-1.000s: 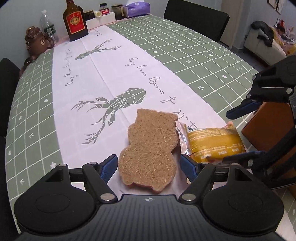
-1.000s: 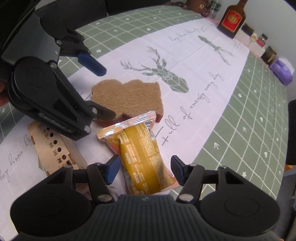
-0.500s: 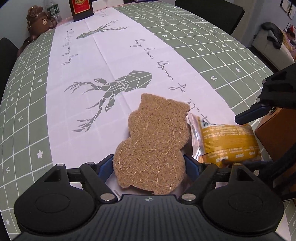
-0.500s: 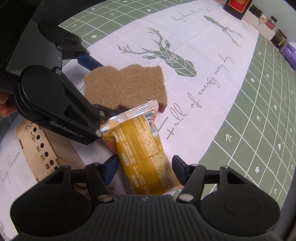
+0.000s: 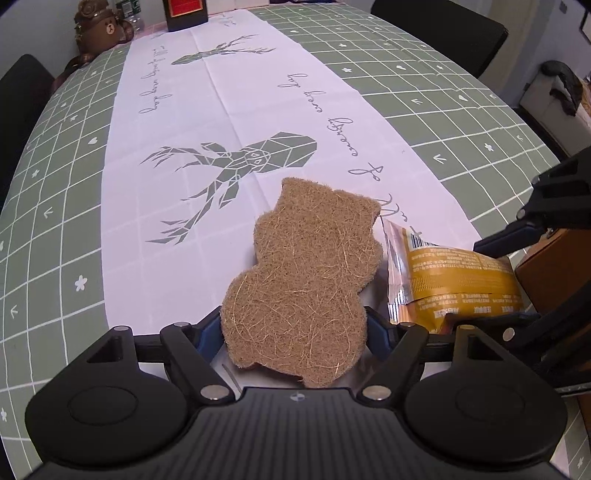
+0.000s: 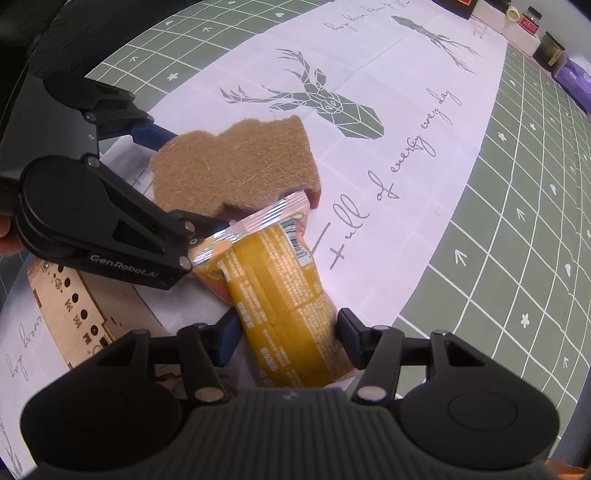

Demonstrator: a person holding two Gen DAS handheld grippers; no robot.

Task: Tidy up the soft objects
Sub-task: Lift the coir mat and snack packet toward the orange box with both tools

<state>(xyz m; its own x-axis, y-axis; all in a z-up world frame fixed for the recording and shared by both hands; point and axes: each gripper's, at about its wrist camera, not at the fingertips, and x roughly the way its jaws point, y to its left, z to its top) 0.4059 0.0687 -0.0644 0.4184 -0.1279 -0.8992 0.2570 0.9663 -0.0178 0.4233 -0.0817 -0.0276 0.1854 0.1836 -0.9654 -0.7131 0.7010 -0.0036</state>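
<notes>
The bear-shaped brown fibre sponge (image 5: pixel 306 280) is pinched at its lower lobe between the fingers of the left gripper (image 5: pixel 293 332), raised off the white table runner (image 5: pixel 221 110). At its 3 o'clock, touching its edge, sits the yellow snack packet (image 6: pixel 284 295), clamped by the right gripper (image 6: pixel 286 332), its silver crimped end toward 11 o'clock. A wooden board (image 6: pixel 70 306) lies at 8 o'clock of the packet. At 11 o'clock on the far table edge sits a brown bear toy (image 5: pixel 99 26).
</notes>
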